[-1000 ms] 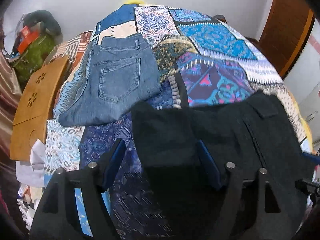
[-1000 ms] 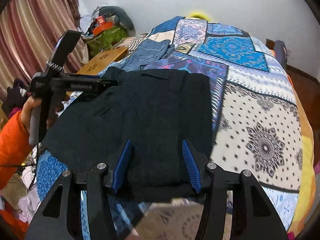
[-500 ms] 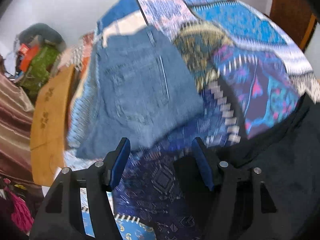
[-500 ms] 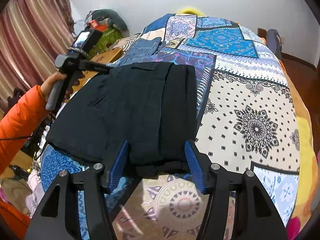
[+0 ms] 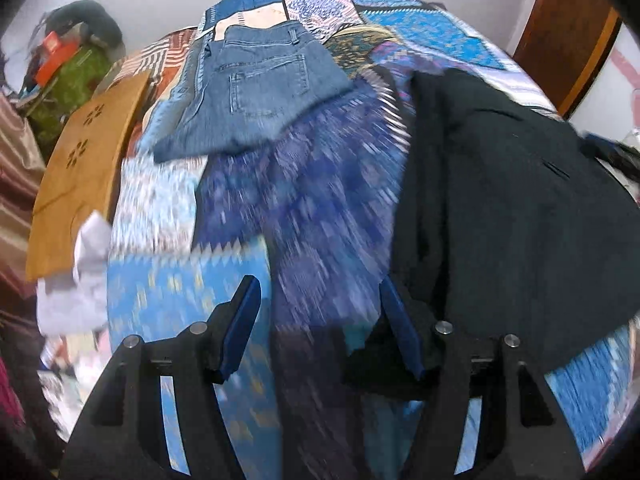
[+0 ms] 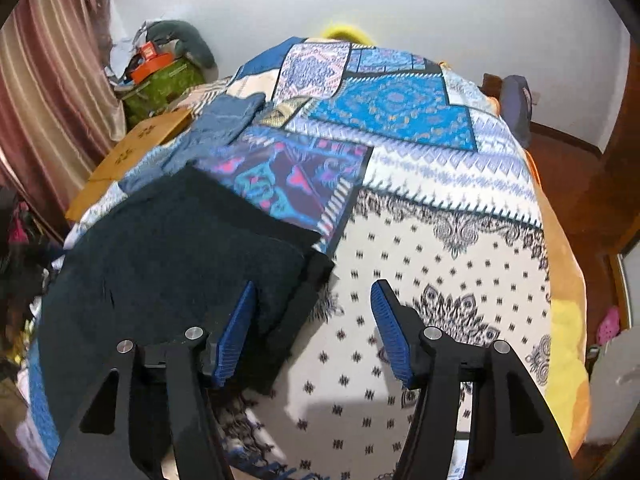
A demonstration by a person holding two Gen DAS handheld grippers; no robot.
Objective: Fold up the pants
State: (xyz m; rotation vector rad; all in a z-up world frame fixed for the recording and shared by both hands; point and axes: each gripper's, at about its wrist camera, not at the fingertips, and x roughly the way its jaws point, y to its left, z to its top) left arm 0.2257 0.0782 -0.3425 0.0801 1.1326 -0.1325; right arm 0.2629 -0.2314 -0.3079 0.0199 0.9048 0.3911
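The black pants [image 5: 508, 208] lie folded on the patchwork bedspread [image 5: 296, 208], at the right of the left wrist view. They also show at the left of the right wrist view [image 6: 168, 256]. My left gripper [image 5: 320, 312] is open and empty, over the bedspread just left of the pants' near corner. My right gripper [image 6: 312, 316] is open and empty, over the bedspread [image 6: 440, 264] at the pants' right edge; its left finger [image 6: 236, 320] is over the black cloth.
Folded blue jeans [image 5: 256, 88] lie farther back on the bed, also seen in the right wrist view [image 6: 216, 128]. A wooden board [image 5: 80, 160] and clutter with a green bag [image 6: 160, 80] stand left of the bed. A wall is behind; a wooden door [image 5: 560, 32] is at right.
Both grippers have drawn off the black pants: the left swung left over the bedspread, the right moved right to the pants' edge. The pants stay folded on the bed.
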